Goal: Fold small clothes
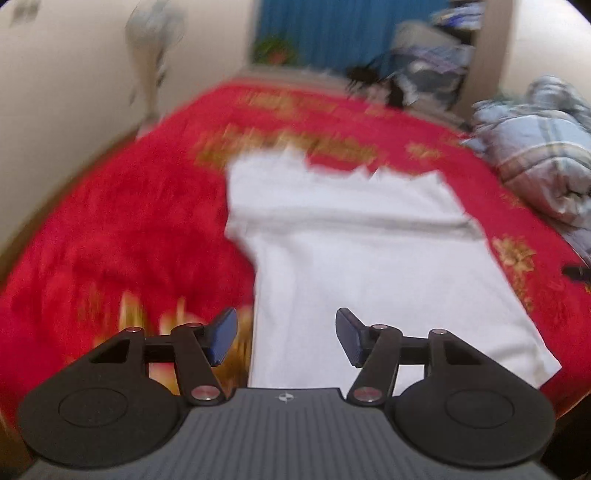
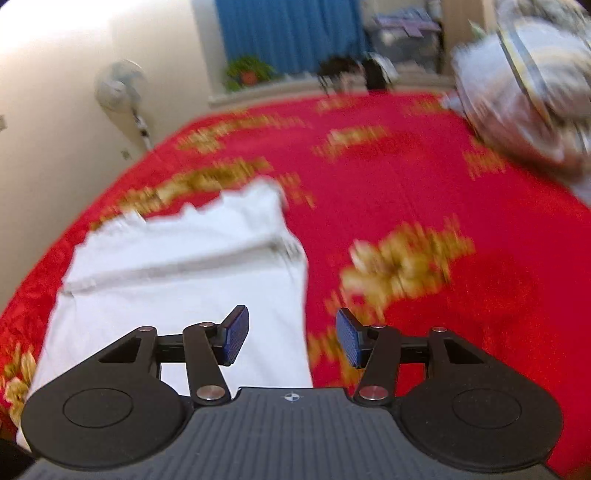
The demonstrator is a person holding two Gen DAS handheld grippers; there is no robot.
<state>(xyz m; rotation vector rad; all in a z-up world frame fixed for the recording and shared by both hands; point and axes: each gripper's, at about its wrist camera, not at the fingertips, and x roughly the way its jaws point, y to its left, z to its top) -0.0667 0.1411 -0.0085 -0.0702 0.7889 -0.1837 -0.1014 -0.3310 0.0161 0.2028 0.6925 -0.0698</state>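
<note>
Both views motion-blurred. White garment [image 1: 362,258] lying flat on red bedspread [image 1: 122,229] with gold floral print, partly folded: horizontal fold line across upper part, far edge jagged in the blur.

Left gripper [image 1: 286,338] above near-left edge of garment, jaws wide apart, nothing between blue pads [image 1: 223,338]. Left pad over bedspread, right pad over white fabric. No visible contact with cloth.

Right gripper [image 2: 291,339] at near-right edge of garment [image 2: 177,273], jaws spread, empty. Left pad over white fabric, right pad over red bedspread [image 2: 480,302]. Contact with fabric: cannot tell.

Grey-blue plaid quilt [image 1: 539,158] bundled at far right of bed. Standing fan [image 2: 120,88] by left wall, blue curtain [image 2: 288,33] behind, potted plant [image 2: 247,72] on sill. Dark clutter at far end of bed, too blurred to identify.
</note>
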